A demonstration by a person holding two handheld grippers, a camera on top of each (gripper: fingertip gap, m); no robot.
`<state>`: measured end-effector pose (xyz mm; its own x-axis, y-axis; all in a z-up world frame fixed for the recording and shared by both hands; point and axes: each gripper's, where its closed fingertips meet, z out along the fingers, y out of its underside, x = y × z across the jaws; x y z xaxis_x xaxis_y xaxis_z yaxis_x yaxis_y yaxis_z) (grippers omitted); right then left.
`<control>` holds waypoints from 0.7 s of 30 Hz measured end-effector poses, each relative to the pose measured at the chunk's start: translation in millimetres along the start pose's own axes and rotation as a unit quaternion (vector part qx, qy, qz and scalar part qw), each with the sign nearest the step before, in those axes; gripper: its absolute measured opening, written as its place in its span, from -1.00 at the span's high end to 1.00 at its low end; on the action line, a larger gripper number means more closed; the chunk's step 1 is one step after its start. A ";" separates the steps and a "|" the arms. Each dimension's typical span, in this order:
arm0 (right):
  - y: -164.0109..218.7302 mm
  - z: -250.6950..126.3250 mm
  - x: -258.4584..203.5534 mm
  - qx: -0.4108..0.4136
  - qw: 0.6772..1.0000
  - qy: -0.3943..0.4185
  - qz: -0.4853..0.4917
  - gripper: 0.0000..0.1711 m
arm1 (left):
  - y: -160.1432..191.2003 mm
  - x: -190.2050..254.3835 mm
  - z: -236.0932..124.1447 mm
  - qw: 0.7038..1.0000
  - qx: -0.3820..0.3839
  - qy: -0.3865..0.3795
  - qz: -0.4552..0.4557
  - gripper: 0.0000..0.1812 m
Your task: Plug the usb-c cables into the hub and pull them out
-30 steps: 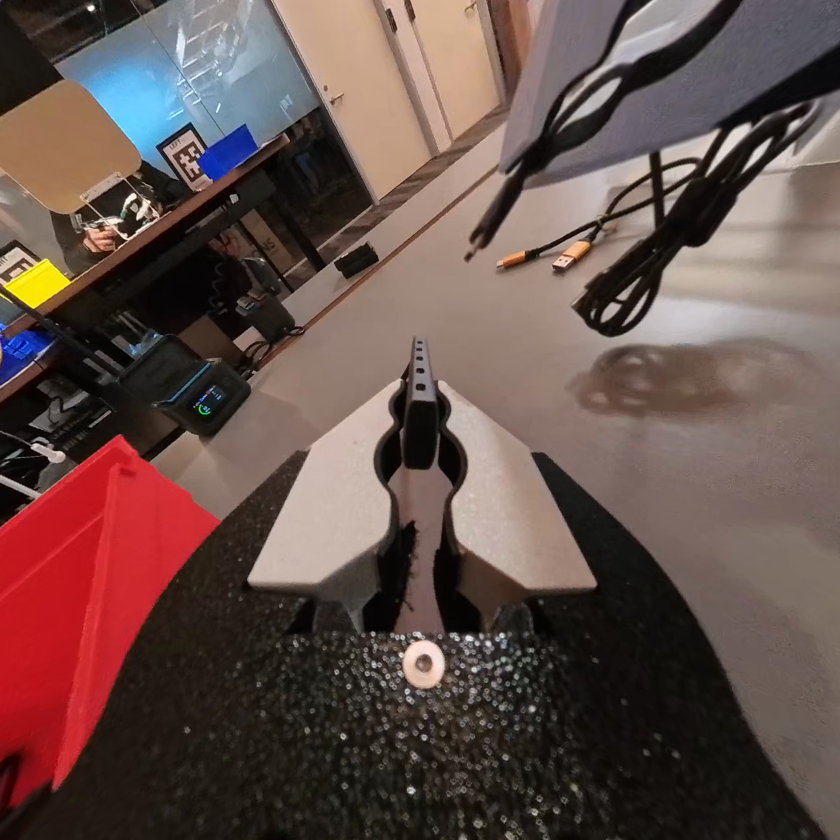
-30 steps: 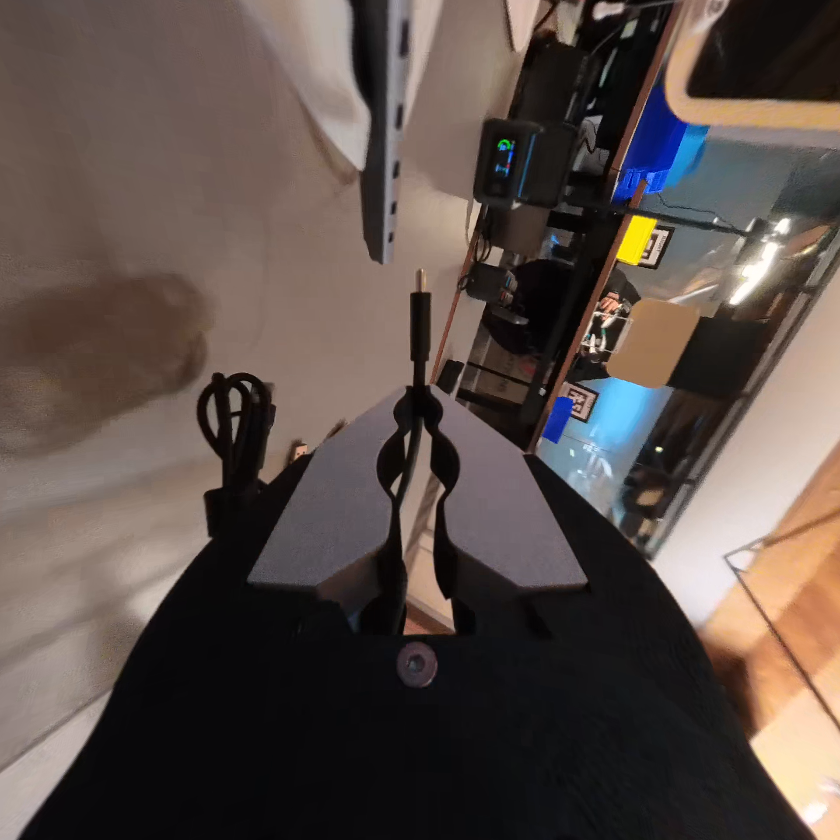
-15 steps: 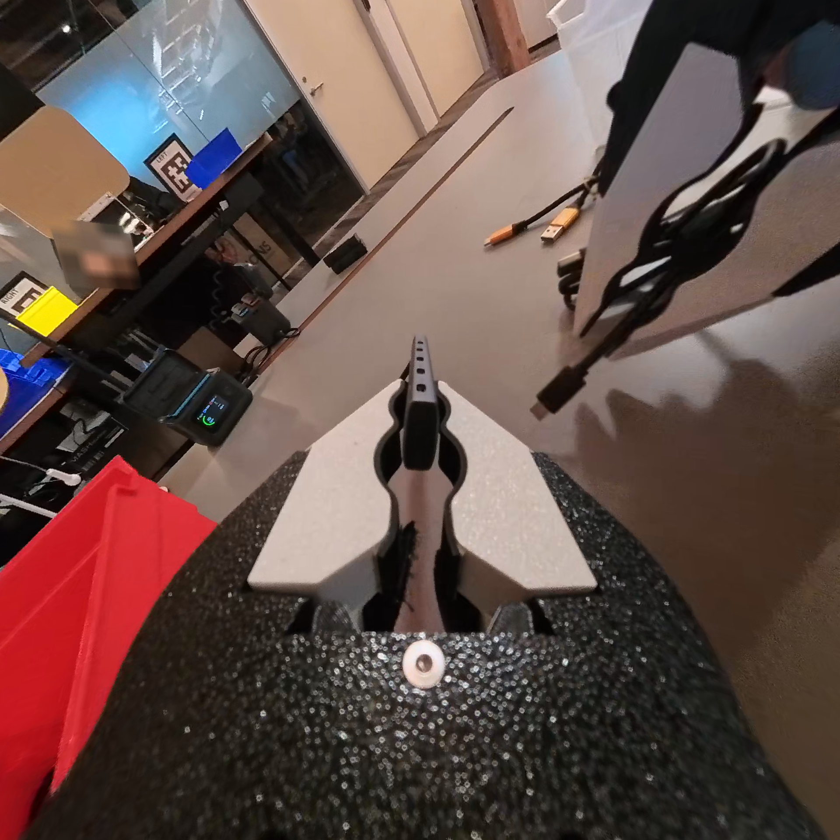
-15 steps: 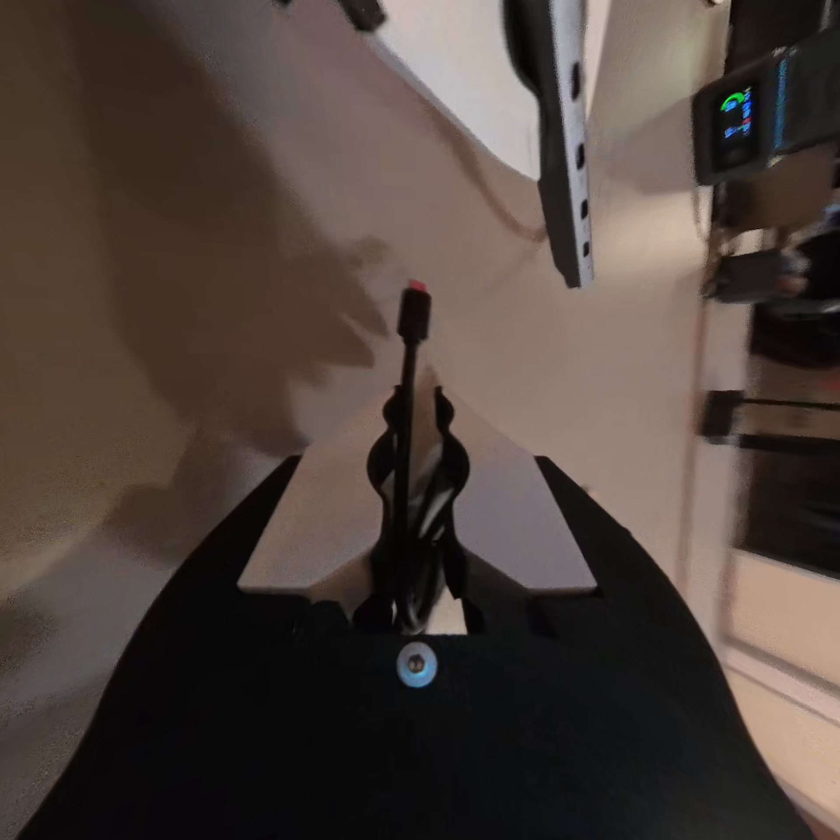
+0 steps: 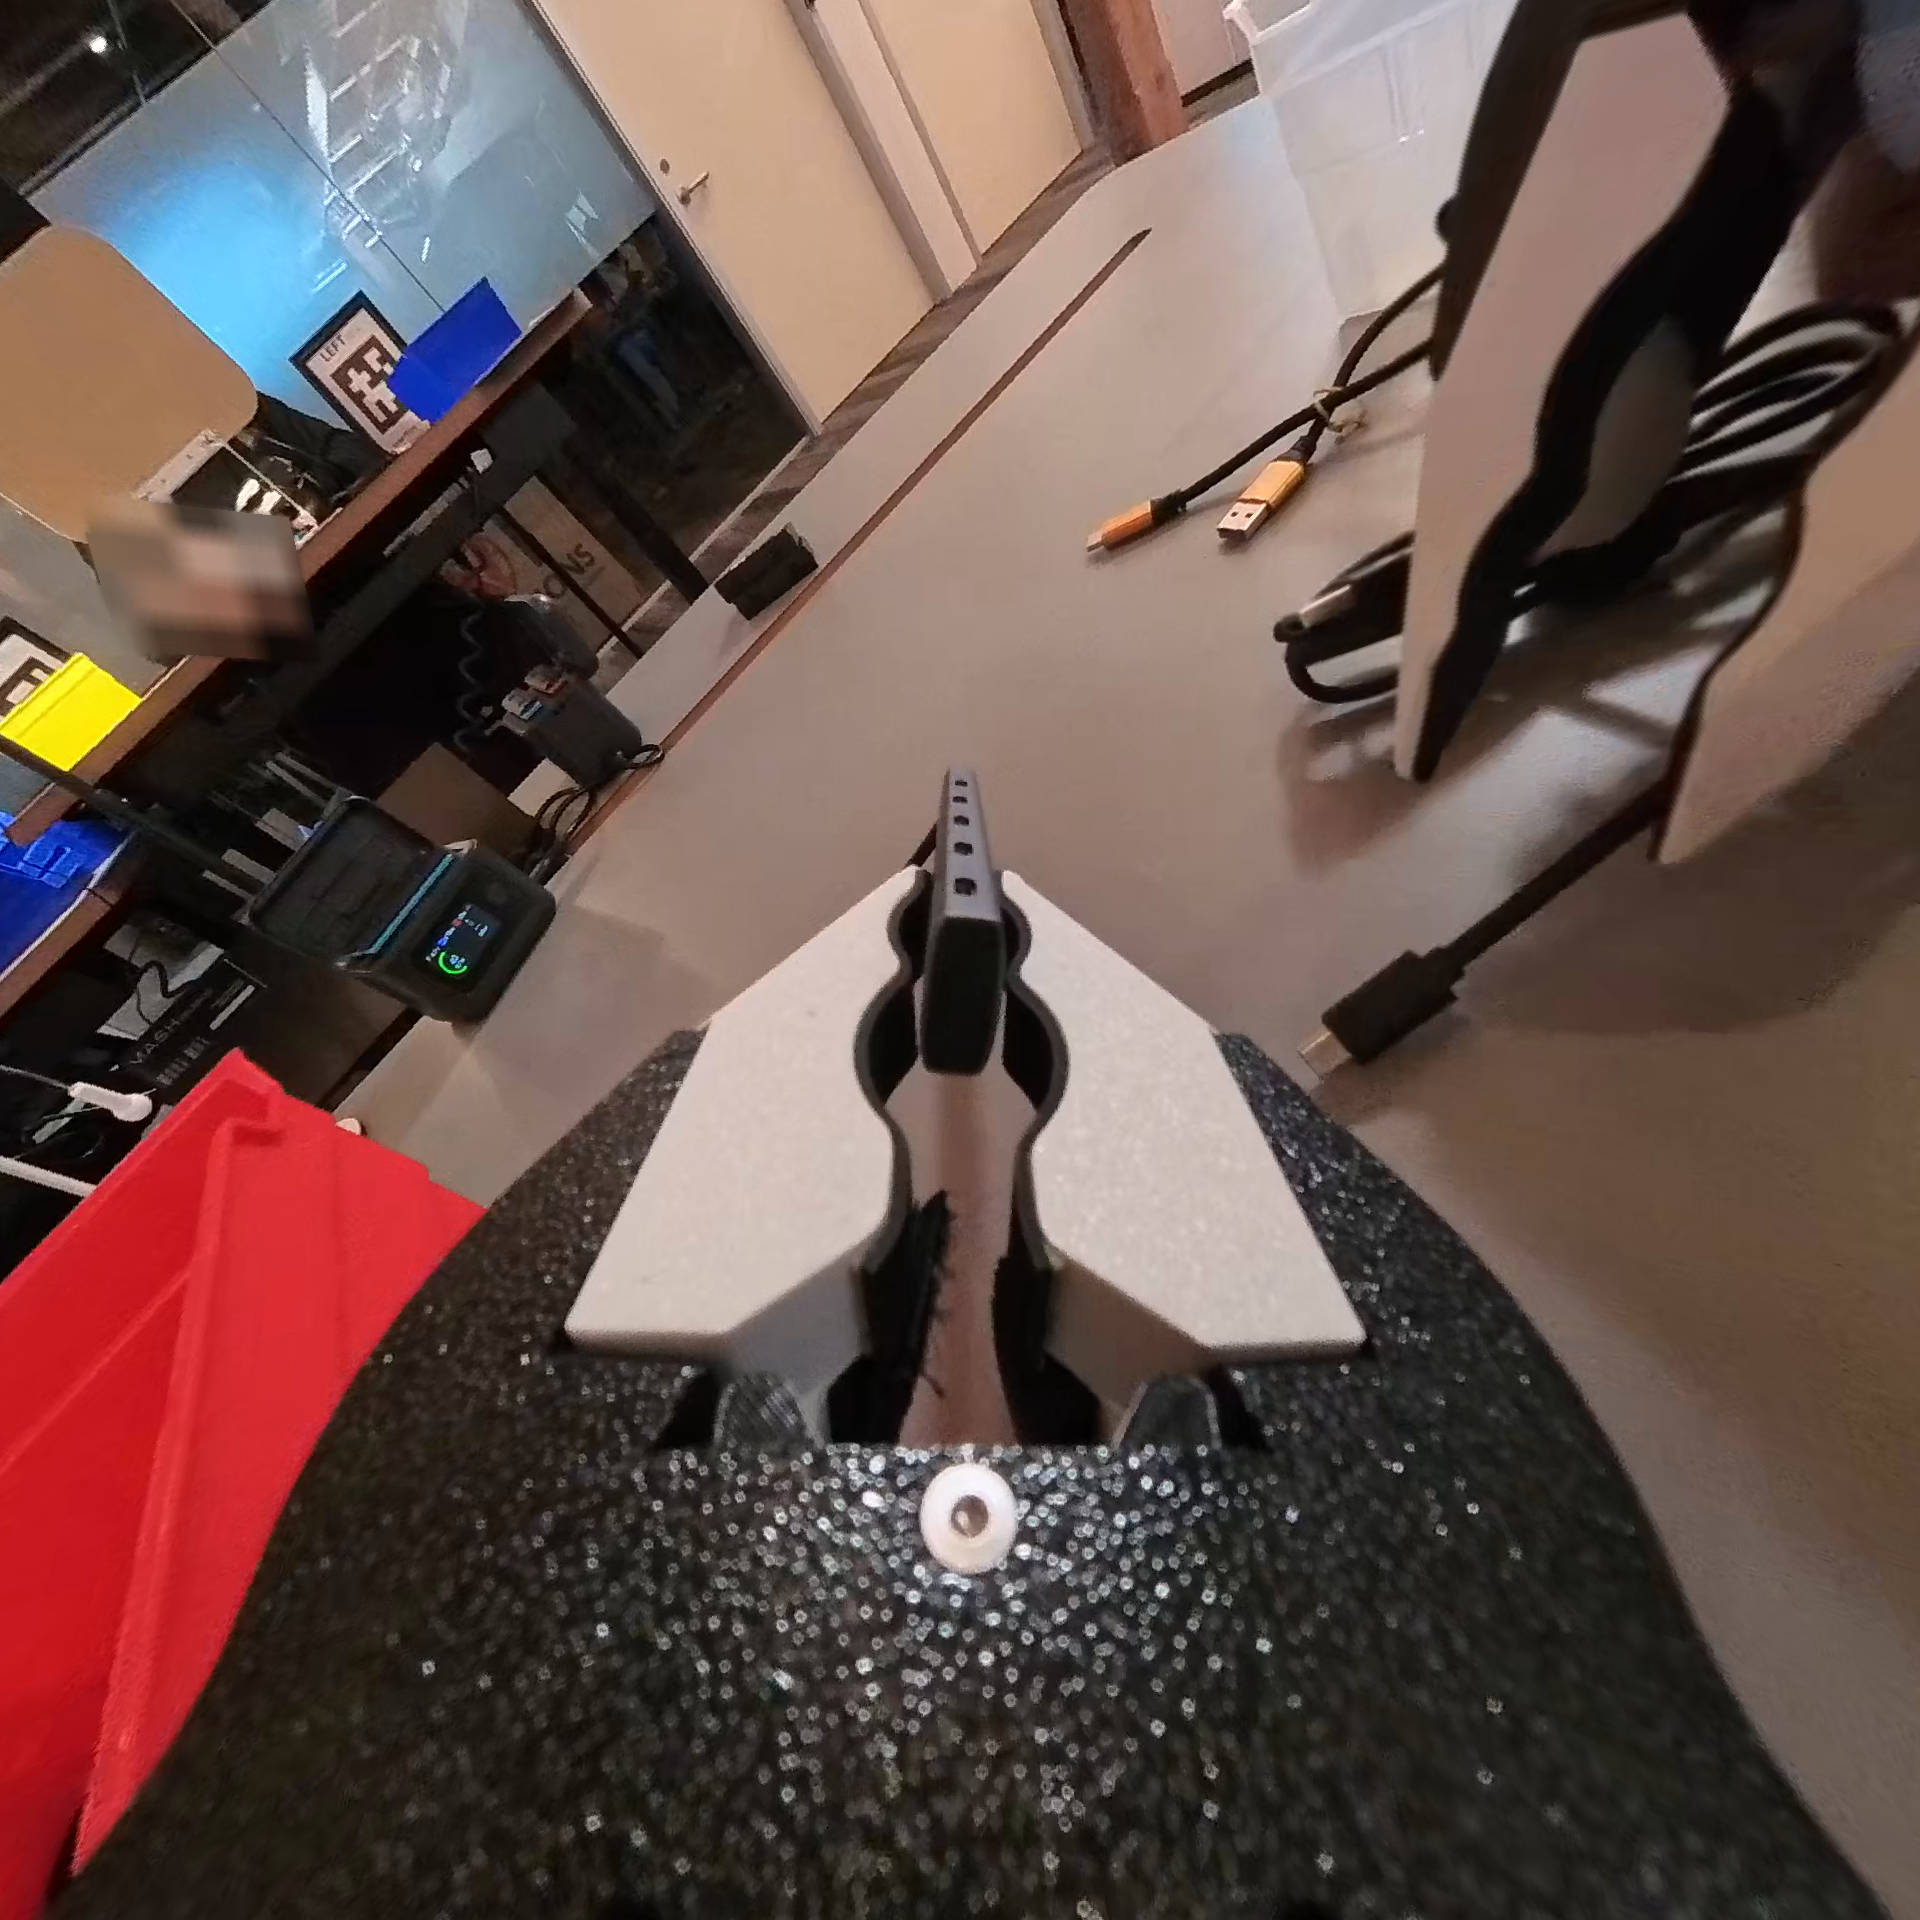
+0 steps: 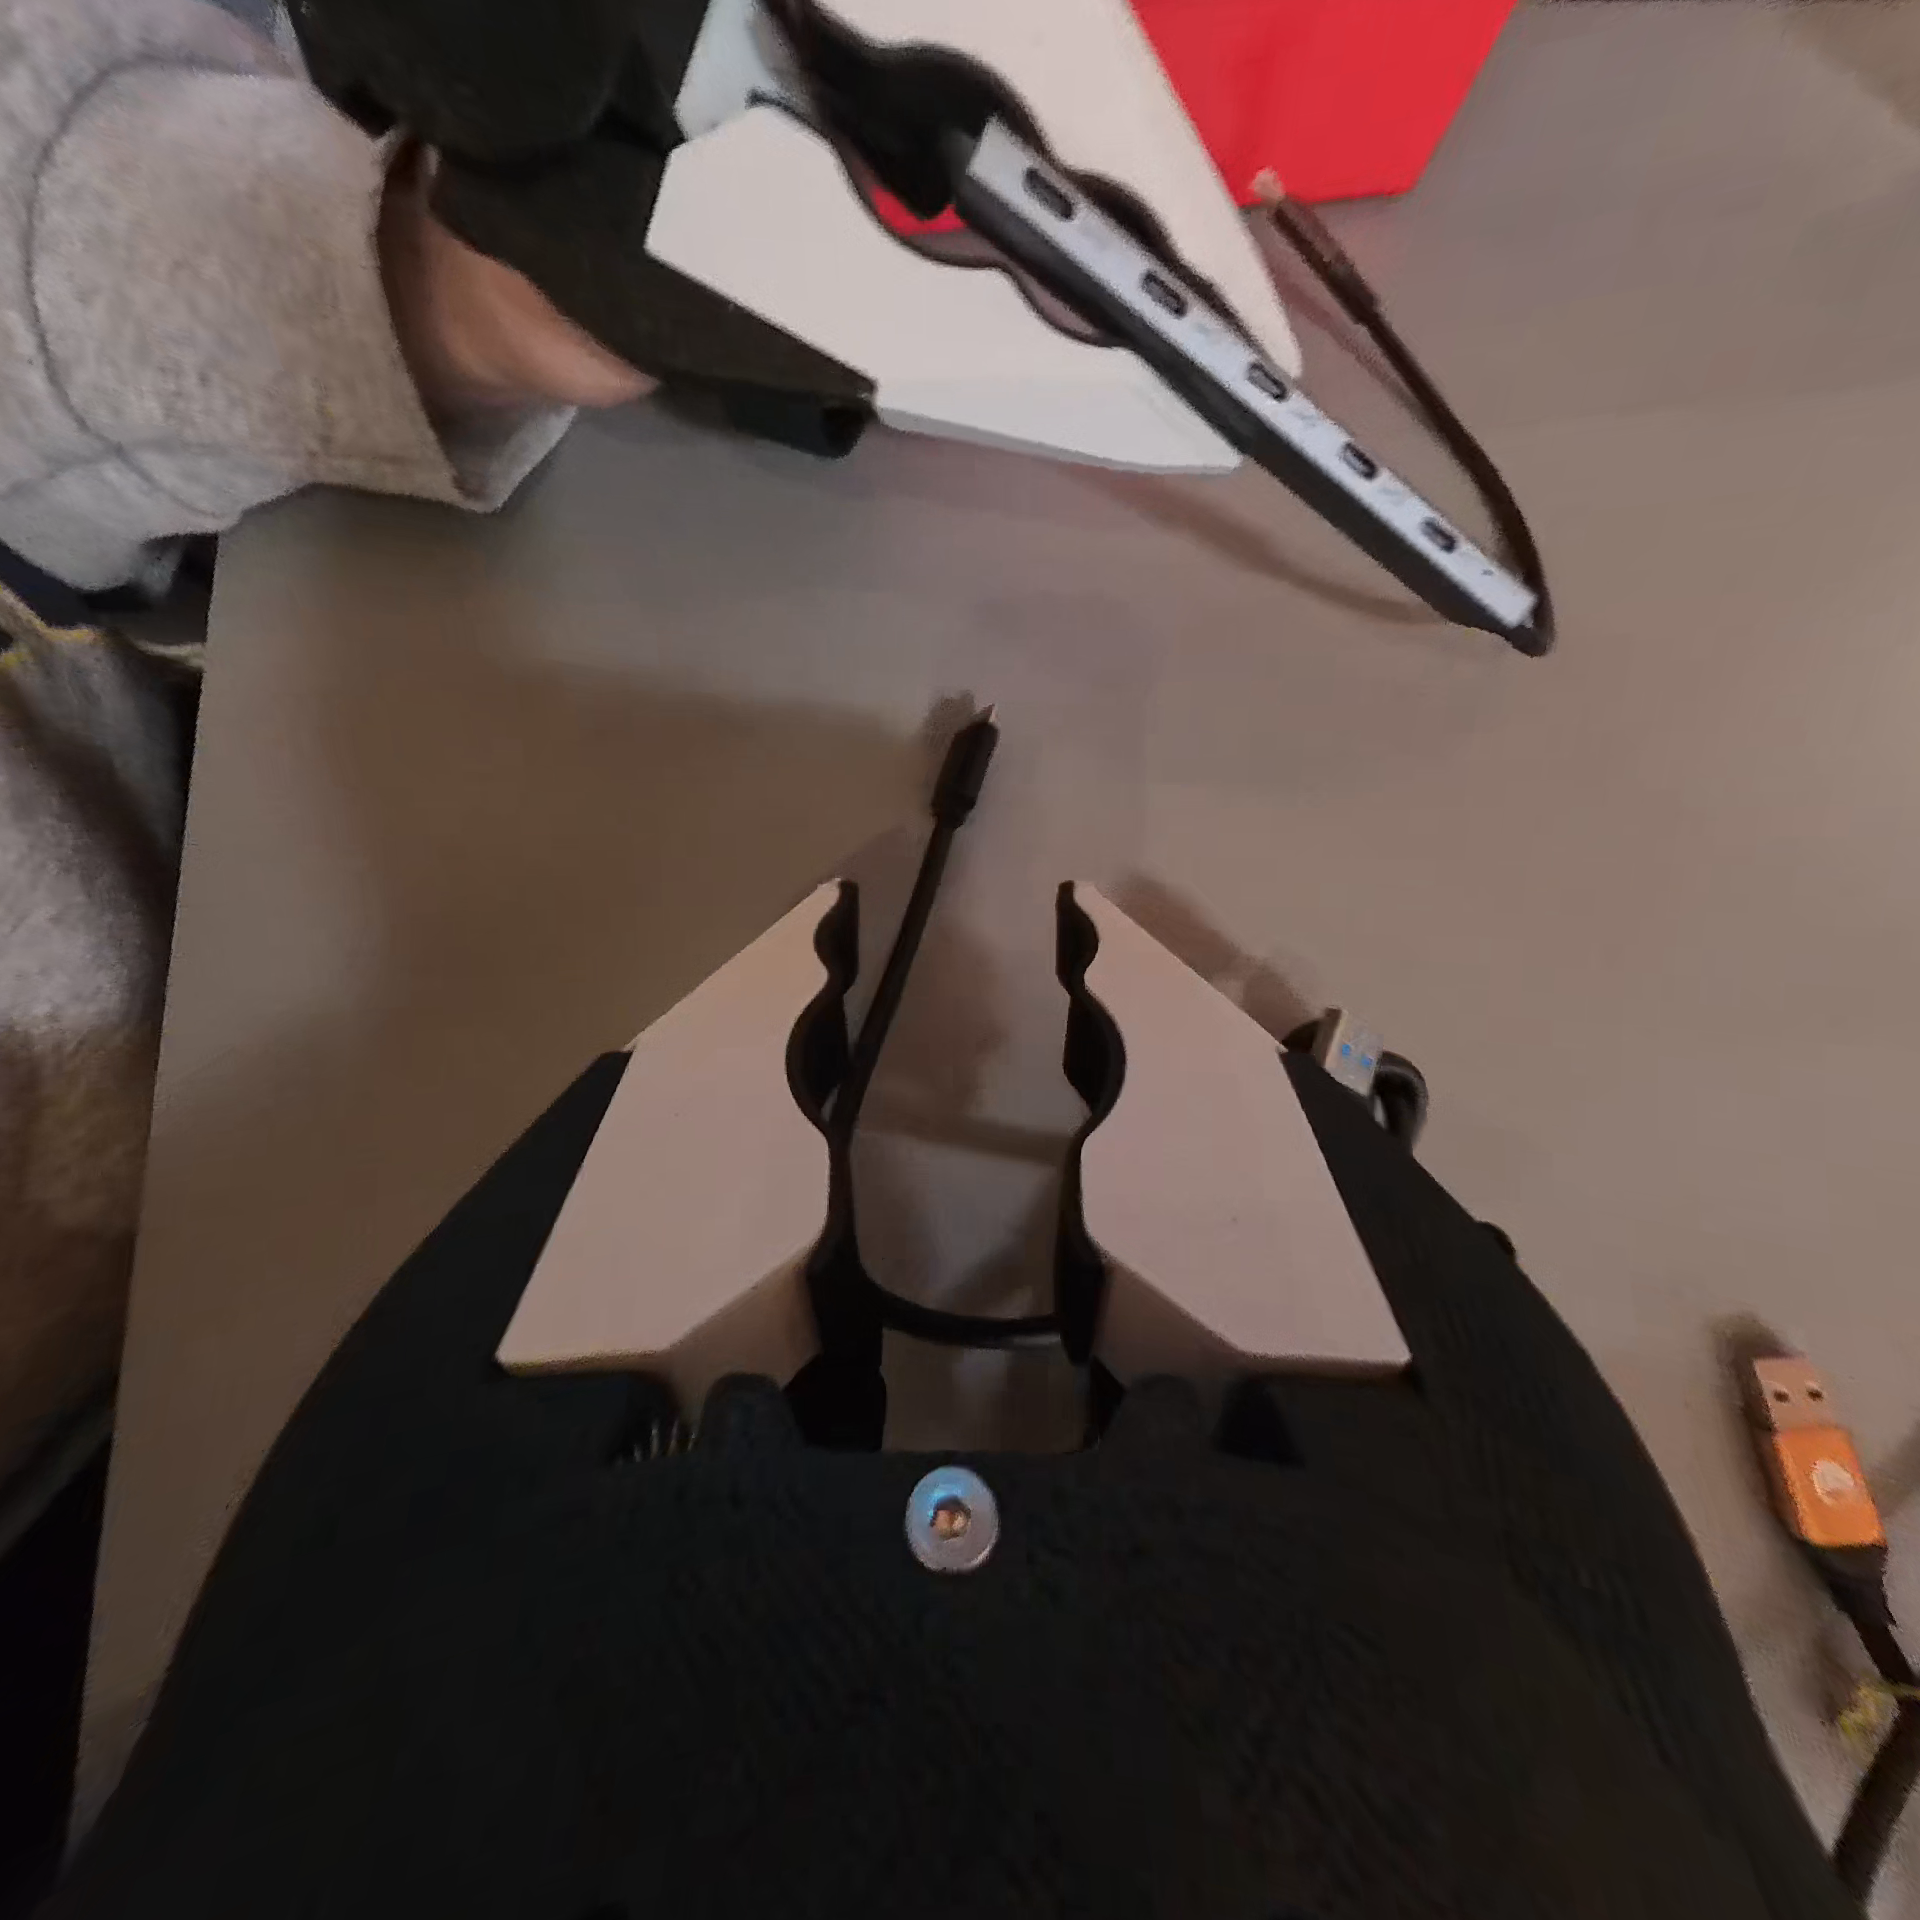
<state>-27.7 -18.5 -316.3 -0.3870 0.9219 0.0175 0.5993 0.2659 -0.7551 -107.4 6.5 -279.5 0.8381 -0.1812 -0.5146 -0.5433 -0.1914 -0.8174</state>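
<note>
My left gripper (image 5: 961, 894) is shut on a slim grey hub (image 5: 964, 914), held on edge with its row of ports facing up. In the right wrist view the hub (image 6: 1382, 478) sticks out of the left gripper (image 6: 1236, 312) at the top, its own black lead looping behind. My right gripper (image 6: 956, 894) is open and low over the table. A black USB-C cable (image 6: 904, 966) runs loose between its fingers, leaning on the left one. The cable's plug (image 6: 968, 764) rests on the table, and also shows in the left wrist view (image 5: 1387, 1023).
A red bin (image 5: 156, 1351) stands at my left. Orange-tipped cables (image 5: 1195, 509) and a coiled black cable (image 5: 1351, 644) lie on the grey table (image 5: 1039, 623). An orange plug (image 6: 1813, 1455) and a blue USB plug (image 6: 1351, 1049) lie right of the right gripper. A person's sleeve (image 6: 156, 312) is at upper left. My hands' fingertips stand some 9 cm from each other.
My right gripper swung down to the table and opened, letting go of the black cable, whose plug now rests on the surface. My left gripper has kept hold of the hub.
</note>
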 end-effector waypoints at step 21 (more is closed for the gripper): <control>-25.5 -36.8 26.8 0.153 0.914 -0.053 0.372 0.98 | -7.9 18.8 -6.5 0.976 0.027 -0.009 0.217 0.91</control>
<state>-27.6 9.8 -272.6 -0.0271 0.7787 -0.6268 0.5063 -0.5299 -0.6803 -87.7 -1.7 -281.0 0.5315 -0.2158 -0.8191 -0.8438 -0.0496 -0.5344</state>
